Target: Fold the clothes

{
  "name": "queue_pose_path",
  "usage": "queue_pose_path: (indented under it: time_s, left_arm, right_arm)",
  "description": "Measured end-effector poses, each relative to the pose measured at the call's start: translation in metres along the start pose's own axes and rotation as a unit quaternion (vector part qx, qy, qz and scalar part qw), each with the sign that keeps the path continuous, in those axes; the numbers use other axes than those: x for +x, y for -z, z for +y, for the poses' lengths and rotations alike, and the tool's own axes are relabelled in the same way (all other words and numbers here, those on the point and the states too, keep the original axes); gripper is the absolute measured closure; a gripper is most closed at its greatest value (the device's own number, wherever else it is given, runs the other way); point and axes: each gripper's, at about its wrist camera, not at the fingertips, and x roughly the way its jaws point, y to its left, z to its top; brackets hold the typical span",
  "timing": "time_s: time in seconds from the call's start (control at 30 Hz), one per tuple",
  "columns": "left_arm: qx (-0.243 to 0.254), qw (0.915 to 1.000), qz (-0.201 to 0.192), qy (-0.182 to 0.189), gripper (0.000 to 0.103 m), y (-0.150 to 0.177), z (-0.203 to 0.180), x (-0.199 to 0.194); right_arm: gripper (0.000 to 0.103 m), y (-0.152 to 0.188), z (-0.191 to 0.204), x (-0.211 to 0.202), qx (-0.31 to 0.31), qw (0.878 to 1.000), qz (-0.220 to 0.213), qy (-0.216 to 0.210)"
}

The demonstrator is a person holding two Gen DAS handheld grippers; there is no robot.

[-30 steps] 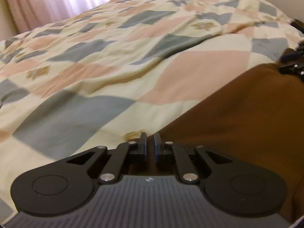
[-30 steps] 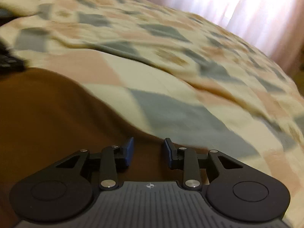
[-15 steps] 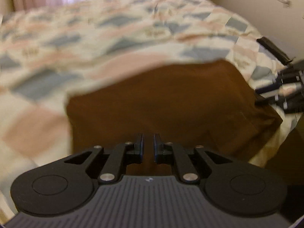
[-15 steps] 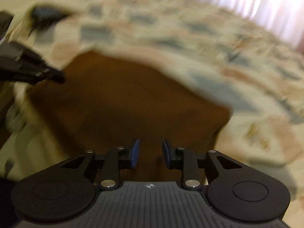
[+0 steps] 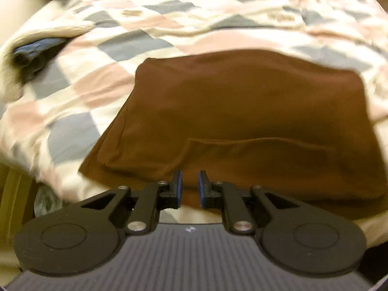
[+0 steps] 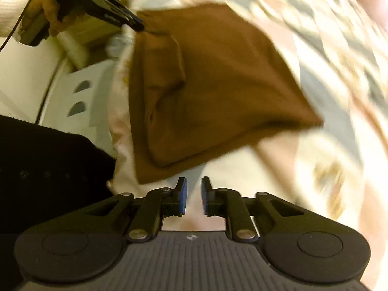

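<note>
The brown garment (image 5: pixel 242 121) lies just ahead of your left gripper (image 5: pixel 188 186) as a layered, roughly squared bundle on the quilt (image 5: pixel 150 31), so it looks folded. Your left gripper and right gripper (image 6: pixel 194 194) are both slightly parted, holding nothing.

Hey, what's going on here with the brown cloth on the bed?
A person is folding a brown garment on a bed covered with a patchwork quilt, holding a gripper in each hand. The garment lies folded into a rough rectangle near the bed's edge. The left gripper and right gripper both hover just off the garment's near edge, jaws slightly apart with nothing between them. The person's left hand shows in the right wrist view.
</note>
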Motion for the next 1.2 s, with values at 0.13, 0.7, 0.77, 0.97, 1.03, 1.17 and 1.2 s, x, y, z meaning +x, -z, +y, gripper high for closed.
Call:
queue_pose_path:
  time_s: [0.13, 0.7, 0.77, 0.97, 1.03, 1.17, 1.2]
  left_arm:
    - [-0.046, 0.9988, 0.009, -0.015, 0.090, 0.018, -0.041, -0.020]
    - [0.163, 0.9825, -0.051, -0.074, 0.069, 0.091, -0.186, -0.043]
    - [0.207, 0.9729, -0.063, -0.080, 0.064, 0.099, -0.202, -0.044]
    - [0.287, 0.9472, -0.099, -0.104, 0.062, 0.106, -0.229, -0.033]
    - [0.298, 0.9415, -0.110, -0.114, 0.062, 0.104, -0.232, -0.026]
    - [0.319, 0.9291, -0.131, -0.133, 0.062, 0.100, -0.237, -0.011]
    - [0.324, 0.9258, -0.137, -0.138, 0.062, 0.100, -0.239, -0.007]
  right_arm:
    - [0.048, 0.006, 0.011, 0.006, -0.179, 0.981, -0.067, 0.008]
    - [0.091, 0.039, 0.042, 0.054, -0.544, 0.821, -0.172, 0.013]
    - [0.092, 0.032, 0.037, 0.049, -0.533, 0.828, -0.174, -0.004]
    - [0.092, 0.014, 0.031, 0.029, -0.513, 0.840, -0.177, -0.027]
    - [0.092, 0.010, 0.030, 0.027, -0.509, 0.842, -0.174, -0.032]
    - [0.092, 0.008, 0.029, 0.024, -0.501, 0.848, -0.166, -0.045]
    - [0.091, 0.009, 0.028, 0.023, -0.501, 0.849, -0.162, -0.049]
